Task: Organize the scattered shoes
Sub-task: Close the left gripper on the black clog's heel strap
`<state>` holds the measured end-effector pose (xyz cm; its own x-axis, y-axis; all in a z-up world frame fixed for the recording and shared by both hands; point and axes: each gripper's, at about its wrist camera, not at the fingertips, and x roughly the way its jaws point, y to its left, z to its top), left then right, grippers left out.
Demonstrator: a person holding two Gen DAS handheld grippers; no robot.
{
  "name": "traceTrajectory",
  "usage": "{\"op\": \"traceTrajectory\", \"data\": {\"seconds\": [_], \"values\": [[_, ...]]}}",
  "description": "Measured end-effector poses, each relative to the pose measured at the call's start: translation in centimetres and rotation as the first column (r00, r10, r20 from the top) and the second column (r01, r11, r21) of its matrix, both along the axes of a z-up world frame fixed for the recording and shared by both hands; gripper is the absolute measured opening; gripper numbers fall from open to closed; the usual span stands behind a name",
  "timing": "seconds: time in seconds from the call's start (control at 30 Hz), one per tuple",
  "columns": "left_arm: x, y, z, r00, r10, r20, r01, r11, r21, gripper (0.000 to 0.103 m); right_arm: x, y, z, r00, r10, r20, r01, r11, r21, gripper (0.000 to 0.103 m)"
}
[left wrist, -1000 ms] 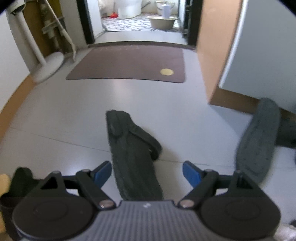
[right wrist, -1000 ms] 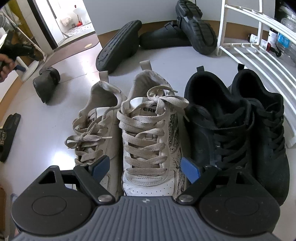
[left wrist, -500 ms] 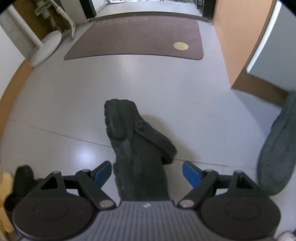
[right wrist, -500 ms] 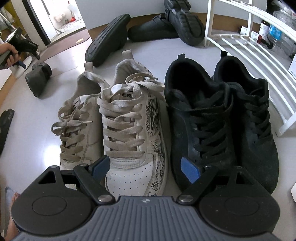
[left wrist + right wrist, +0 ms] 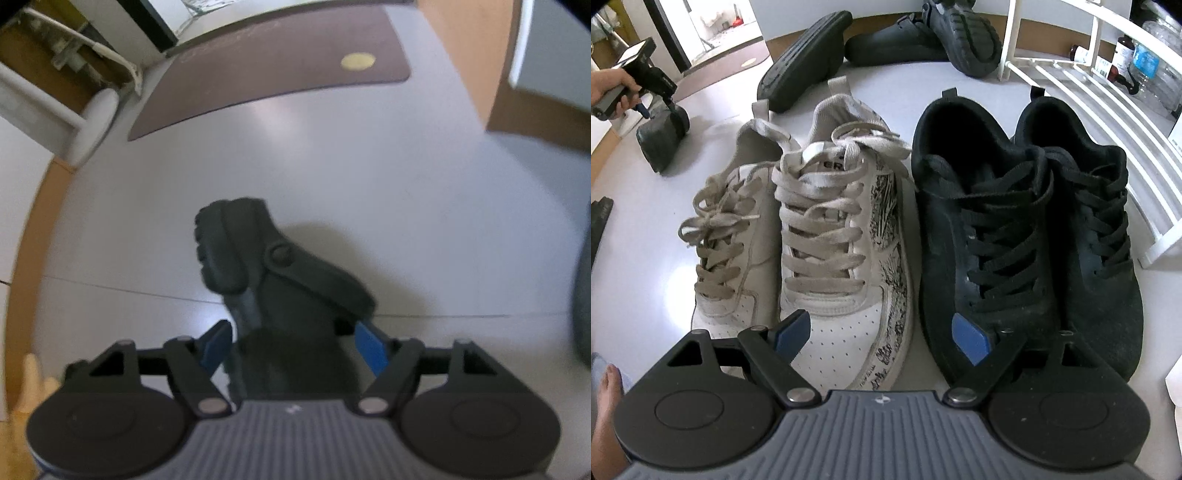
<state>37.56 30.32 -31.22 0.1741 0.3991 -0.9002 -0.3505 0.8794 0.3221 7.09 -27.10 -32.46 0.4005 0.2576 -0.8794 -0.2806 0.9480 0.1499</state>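
Sneaker (image 5: 846, 236) tongue label, partly hidden: letters "ER".

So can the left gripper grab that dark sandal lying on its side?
Probably yes. The left gripper is open with the sandal already between its fingers, and only bare floor lies around it. Its jaws have just been closing.

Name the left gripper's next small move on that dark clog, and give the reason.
Probably close the left gripper on the dark clog. The clog lies on its side between the open jaws, which have just been closing, and the blue pads do not yet seem to press it.
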Motion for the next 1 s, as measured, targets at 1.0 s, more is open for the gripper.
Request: {"op": "traceTrajectory", "data": {"seconds": [1.0], "values": [[-4.4, 0.2, -0.3, 0.968, -0.251, 0.006, 0.251, 0.964, -0.086, 0.067, -0.1, 1.2, 0.1, 0.999, 0.035, -0.011, -0.035, 0.999, 0.023, 0.088]]}}
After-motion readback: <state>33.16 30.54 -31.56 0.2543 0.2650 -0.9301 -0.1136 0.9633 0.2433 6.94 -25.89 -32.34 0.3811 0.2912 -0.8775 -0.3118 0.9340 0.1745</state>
